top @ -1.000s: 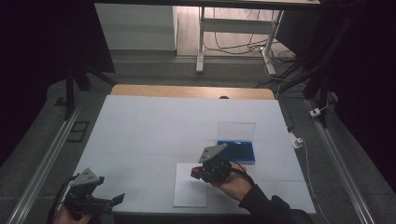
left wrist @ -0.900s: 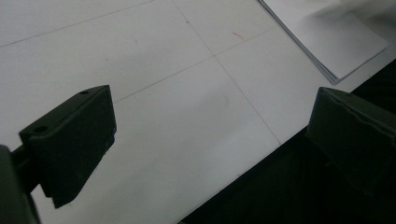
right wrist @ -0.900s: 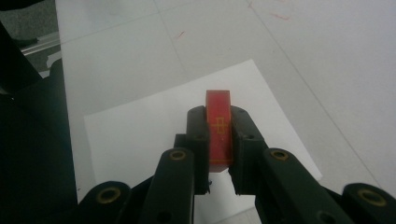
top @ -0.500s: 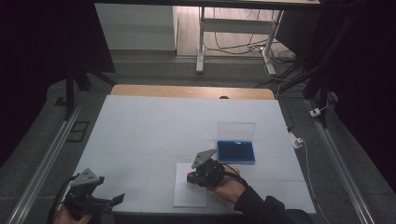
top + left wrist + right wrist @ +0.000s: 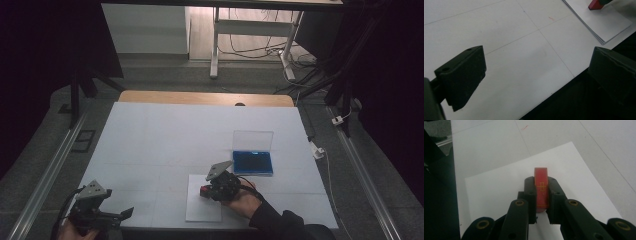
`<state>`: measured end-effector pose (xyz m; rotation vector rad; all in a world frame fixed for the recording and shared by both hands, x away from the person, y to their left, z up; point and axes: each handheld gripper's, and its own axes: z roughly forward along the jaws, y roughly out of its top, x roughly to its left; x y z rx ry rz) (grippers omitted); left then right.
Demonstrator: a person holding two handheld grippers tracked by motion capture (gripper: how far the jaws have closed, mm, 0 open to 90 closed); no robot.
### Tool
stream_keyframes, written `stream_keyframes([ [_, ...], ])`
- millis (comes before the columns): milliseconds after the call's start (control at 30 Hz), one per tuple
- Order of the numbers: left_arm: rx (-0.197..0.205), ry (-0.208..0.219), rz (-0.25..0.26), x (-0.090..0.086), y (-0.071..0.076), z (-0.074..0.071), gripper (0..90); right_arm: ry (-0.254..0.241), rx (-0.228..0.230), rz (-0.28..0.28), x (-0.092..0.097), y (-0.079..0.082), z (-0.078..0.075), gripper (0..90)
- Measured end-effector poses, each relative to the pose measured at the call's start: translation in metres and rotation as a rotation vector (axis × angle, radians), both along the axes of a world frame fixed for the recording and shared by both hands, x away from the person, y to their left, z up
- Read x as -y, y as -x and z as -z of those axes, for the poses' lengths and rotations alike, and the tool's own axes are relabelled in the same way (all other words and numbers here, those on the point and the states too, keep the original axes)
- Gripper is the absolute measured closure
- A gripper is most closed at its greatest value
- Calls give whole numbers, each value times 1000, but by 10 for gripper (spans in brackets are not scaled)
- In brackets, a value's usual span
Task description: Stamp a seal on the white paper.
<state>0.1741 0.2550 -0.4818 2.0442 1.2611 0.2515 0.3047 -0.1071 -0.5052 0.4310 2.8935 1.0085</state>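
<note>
My right gripper (image 5: pixel 206 191) is shut on a small red stamp block (image 5: pixel 541 173) with a yellow mark on its top. It holds the block over a white sheet of paper (image 5: pixel 200 212) near the table's front edge; whether the block touches the sheet I cannot tell. From the right gripper view the red block (image 5: pixel 541 173) sits squeezed between the two black jaws, with the paper (image 5: pixel 506 182) beneath. My left gripper (image 5: pixel 122 214) rests at the front left corner, open and holding nothing. Its wide-apart jaws (image 5: pixel 536 72) frame bare table, with the paper (image 5: pixel 604 22) and the red block (image 5: pixel 595 4) at the top right.
A blue pad case (image 5: pixel 252 162) with its clear lid (image 5: pixel 253 140) standing up lies just right of and behind the right gripper. The white table cover (image 5: pixel 165 140) ends at a wooden strip (image 5: pixel 200 97) at the back. Dark rails run along both sides.
My right gripper has shifted slightly left, from beside the blue case to over the paper, still holding the red block. The left gripper has stayed put.
</note>
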Motion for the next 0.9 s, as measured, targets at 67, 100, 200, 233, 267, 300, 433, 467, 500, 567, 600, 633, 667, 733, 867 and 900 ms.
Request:
stream_keyframes([
  [67, 0, -2, -1, 0, 0, 0, 15, 13, 17, 0, -1, 2, 0, 813],
  [100, 0, -2, -1, 0, 0, 0, 15, 17, 37, -2, -3, 5, 0, 813],
  [200, -1, -5, -1, 1, 0, 0, 16, 34, 81, -3, -5, 11, -1, 814],
  [233, -1, -5, -1, 1, 0, 0, 16, 24, 78, -6, -4, 10, 0, 814],
  [267, -3, -6, 1, 1, -1, 0, 16, 15, 62, -1, -3, 9, 1, 814],
  [300, -3, -6, 1, 1, -1, 0, 16, 7, 50, 1, -2, 7, 1, 815],
  [433, -4, -1, -2, 0, 0, 0, 16, -15, 17, 4, 1, 3, 2, 815],
  [467, -4, -1, -2, 0, 0, 0, 16, -17, 15, 3, 1, 3, 2, 815],
  [500, -4, -2, -2, 0, 0, 0, 16, -14, 16, 4, 1, 3, 2, 815],
  [567, -4, -2, -2, 0, 0, 0, 16, 3, 42, 1, -1, 6, 1, 814],
  [600, -4, 1, -3, 0, 0, 0, 16, 11, 59, 1, -2, 8, 1, 815],
  [633, -4, 2, -1, 0, -1, 0, 16, 19, 77, -3, -4, 10, 1, 815],
  [667, -4, 3, -1, 0, -1, 0, 16, 23, 83, 0, -4, 12, 1, 815],
  [733, -4, -2, 3, 0, -2, 0, 16, 21, 73, -3, -2, 10, 1, 815],
  [867, -3, 0, 7, 0, -2, 0, 16, -18, 37, -3, 1, 5, 3, 815],
  [900, -3, 0, 7, 0, -2, 0, 16, -7, 55, -6, 0, 7, 2, 815],
])
